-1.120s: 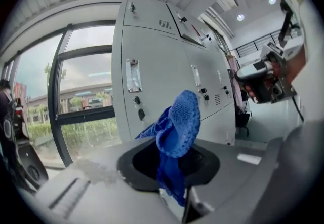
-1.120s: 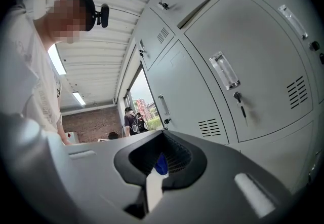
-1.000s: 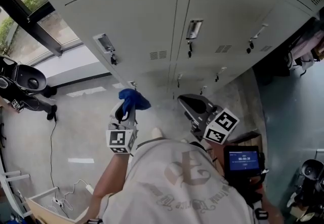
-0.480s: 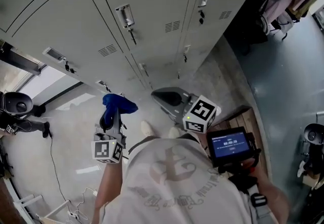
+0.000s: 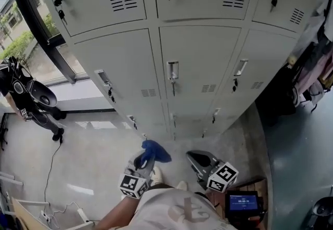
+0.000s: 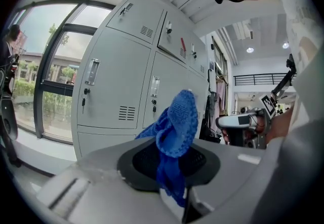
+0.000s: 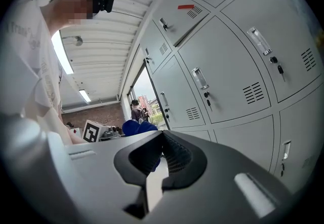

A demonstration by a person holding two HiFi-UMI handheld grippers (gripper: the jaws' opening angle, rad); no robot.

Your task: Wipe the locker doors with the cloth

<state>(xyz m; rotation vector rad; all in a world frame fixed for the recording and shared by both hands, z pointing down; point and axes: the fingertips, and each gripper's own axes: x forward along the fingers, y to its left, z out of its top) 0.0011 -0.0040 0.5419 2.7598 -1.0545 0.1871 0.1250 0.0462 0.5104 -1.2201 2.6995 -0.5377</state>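
The cloth (image 5: 155, 151) is pinched in the left claw (image 5: 143, 160); the right claw (image 5: 199, 160) is closed, empty. Flat pressure on the locker doors (image 5: 200, 65) at 12 o'clock is advised.

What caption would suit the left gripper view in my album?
Left hand-held gripper clamps a blue cloth facing grey lockers.

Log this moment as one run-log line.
wipe: not yet begun | left tongs: shut on blue cloth | right tongs: shut, empty | locker doors: cloth not touching
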